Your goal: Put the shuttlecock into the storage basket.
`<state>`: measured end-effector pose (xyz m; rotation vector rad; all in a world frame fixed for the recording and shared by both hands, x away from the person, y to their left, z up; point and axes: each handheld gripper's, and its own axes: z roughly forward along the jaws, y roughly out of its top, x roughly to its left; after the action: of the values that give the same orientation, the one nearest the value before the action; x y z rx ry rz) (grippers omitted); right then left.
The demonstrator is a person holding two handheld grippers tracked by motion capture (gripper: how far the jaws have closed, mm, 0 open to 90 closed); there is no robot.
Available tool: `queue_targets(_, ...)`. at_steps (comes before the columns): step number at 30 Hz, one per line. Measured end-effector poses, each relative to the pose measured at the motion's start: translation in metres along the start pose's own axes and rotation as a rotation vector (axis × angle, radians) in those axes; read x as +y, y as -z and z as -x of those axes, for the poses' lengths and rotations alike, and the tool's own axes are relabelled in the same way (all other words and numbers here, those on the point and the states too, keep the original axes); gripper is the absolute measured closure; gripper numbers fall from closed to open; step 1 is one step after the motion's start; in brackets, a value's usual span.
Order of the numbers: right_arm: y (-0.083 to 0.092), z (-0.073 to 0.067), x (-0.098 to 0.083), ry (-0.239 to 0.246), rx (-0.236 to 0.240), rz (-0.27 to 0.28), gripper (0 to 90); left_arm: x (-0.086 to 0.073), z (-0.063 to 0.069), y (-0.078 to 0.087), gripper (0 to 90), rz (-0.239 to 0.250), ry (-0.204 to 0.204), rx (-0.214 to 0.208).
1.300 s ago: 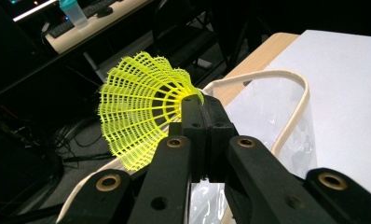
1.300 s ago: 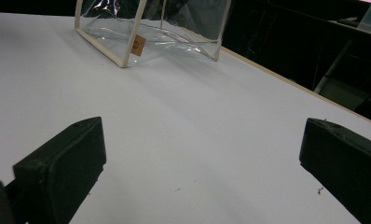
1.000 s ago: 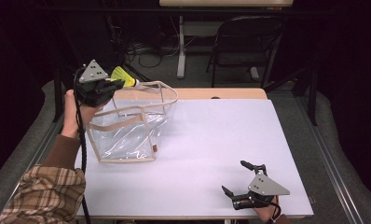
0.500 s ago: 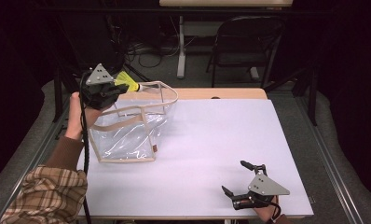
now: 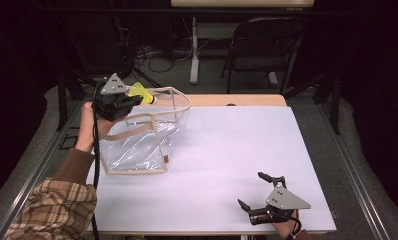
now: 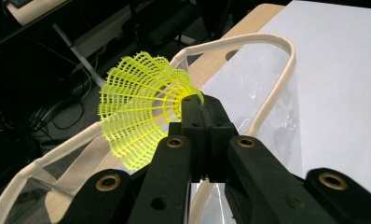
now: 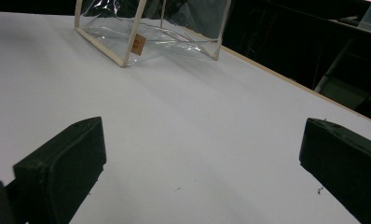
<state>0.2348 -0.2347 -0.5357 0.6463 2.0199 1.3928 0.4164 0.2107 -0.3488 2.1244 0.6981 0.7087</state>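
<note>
Your left gripper (image 5: 133, 98) clamping its fingers on the yellow shuttlecock (image 6: 141, 109) over the clear bag (image 5: 142, 140) near the tabletop's (image 5: 237, 150) far-left corner, right gripper (image 5: 259, 192) resting near-right, fingers apart.

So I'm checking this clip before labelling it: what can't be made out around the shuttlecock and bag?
- Shuttlecock cork: left gripper view, hidden between the left gripper fingers.
- Bag inside: high view, glare and creases in the clear plastic blur it.
- Bag tag: right gripper view, print too small.
- Bag top: right gripper view, cut by the upper edge.

Table brightly lit, surroundings dark; frames slightly soft.
</note>
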Motion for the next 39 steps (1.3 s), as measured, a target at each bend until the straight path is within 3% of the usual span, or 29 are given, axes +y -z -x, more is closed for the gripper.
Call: queue_targets(39, 0.000, 0.000, 0.000, -0.001, 0.002, -0.002, 0.2, -0.003, 0.001, -0.026, 89.4, -0.063, 0.018, -0.030)
